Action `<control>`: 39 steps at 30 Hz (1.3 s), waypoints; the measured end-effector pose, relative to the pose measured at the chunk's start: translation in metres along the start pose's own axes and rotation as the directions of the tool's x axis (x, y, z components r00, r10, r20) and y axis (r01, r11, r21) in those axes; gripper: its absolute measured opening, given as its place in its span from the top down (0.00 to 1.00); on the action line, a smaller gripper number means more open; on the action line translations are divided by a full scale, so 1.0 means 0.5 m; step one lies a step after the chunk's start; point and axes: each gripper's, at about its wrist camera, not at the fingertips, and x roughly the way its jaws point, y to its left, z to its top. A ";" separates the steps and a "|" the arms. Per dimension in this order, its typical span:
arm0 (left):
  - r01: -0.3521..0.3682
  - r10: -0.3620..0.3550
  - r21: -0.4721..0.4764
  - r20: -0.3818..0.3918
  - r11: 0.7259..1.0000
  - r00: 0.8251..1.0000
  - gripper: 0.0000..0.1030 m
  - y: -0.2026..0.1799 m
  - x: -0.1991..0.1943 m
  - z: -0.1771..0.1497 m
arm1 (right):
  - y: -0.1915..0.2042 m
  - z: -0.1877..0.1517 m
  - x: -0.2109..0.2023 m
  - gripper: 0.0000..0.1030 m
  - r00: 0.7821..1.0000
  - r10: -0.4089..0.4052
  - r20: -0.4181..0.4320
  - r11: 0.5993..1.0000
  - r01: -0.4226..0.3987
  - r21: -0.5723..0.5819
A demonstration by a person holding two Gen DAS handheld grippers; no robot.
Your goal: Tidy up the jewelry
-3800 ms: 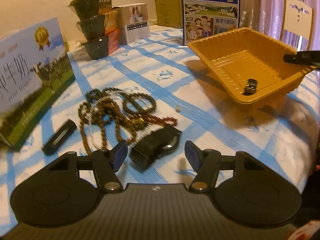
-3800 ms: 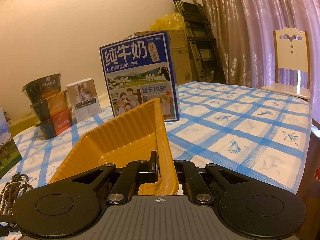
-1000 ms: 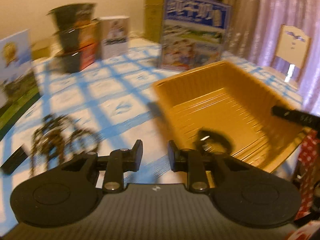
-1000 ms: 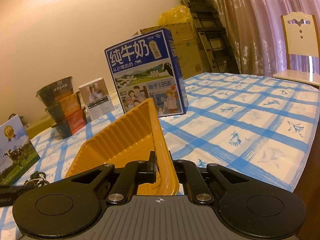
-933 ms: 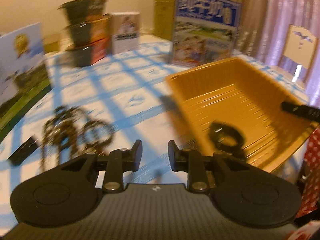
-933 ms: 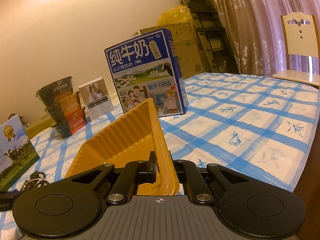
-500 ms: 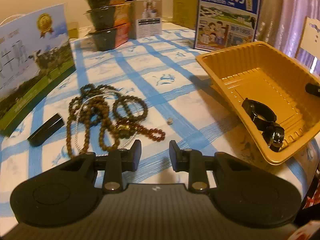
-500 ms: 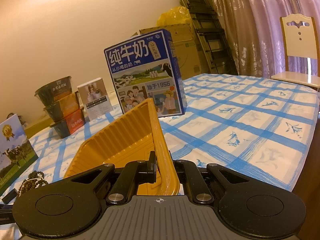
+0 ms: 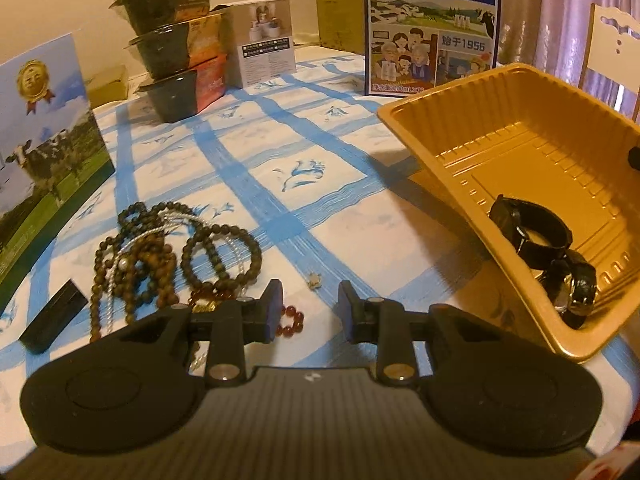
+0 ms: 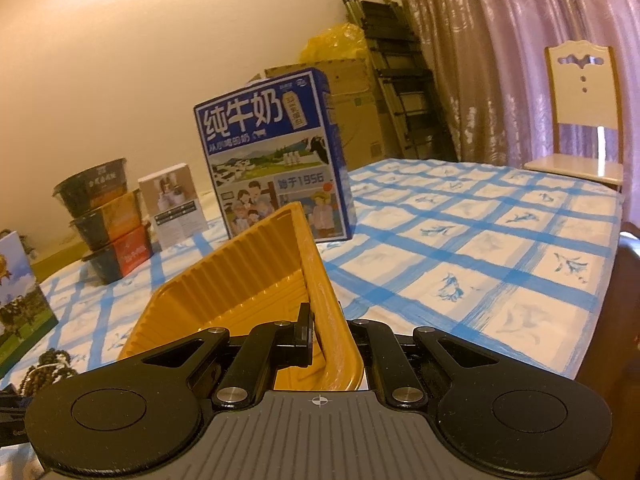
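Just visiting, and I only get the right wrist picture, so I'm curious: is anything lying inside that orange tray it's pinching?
Observer: Yes, the left wrist view shows two black wristwatches in the orange tray's near corner.
Operator: What is the other gripper doing?
Observer: The left gripper is empty, jaws apart, above the tablecloth.
Operator: What's left outside?
Observer: A tangle of bead strings, with a red bead bracelet nearest that gripper.
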 end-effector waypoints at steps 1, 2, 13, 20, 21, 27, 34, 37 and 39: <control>-0.001 0.001 0.004 -0.003 1.000 1.000 0.74 -0.002 0.006 0.002 | 0.001 -0.001 0.000 0.93 1.000 -0.007 0.004 1.000 0.007 0.004; -0.002 0.002 0.007 -0.003 1.000 1.000 0.74 -0.003 0.011 0.004 | 0.002 -0.001 0.000 0.93 1.000 -0.016 0.008 1.000 0.016 0.010; -0.014 0.014 0.001 -0.006 1.000 1.000 0.86 -0.003 0.039 0.006 | 0.016 -0.006 0.004 0.93 0.999 -0.039 0.025 0.999 0.039 0.016; -0.016 0.015 0.038 0.011 0.999 1.000 0.95 -0.017 0.034 0.007 | 0.015 -0.007 0.005 0.93 0.999 -0.037 0.023 0.999 0.037 0.019; -0.014 0.013 0.040 0.015 0.999 1.000 0.95 -0.019 0.029 0.007 | 0.015 -0.007 0.005 0.93 0.999 -0.037 0.023 0.999 0.037 0.019; 0.041 -0.041 0.003 0.059 0.999 0.997 0.95 -0.029 -0.032 0.027 | 0.022 -0.008 0.003 0.93 0.999 -0.032 0.020 0.999 0.032 0.018; 0.204 -0.200 -0.027 0.114 0.979 0.973 0.95 -0.095 -0.116 0.058 | 0.022 -0.008 0.003 0.93 0.999 -0.033 0.020 0.999 0.032 0.017; 0.280 -0.277 -0.009 0.120 0.960 0.953 0.95 -0.141 -0.127 0.067 | 0.024 -0.009 0.002 0.93 0.999 -0.032 0.021 0.999 0.032 0.013; 0.314 -0.312 0.007 0.110 0.950 0.944 0.95 -0.172 -0.123 0.072 | 0.027 -0.010 0.001 0.93 0.999 -0.031 0.021 0.999 0.030 0.010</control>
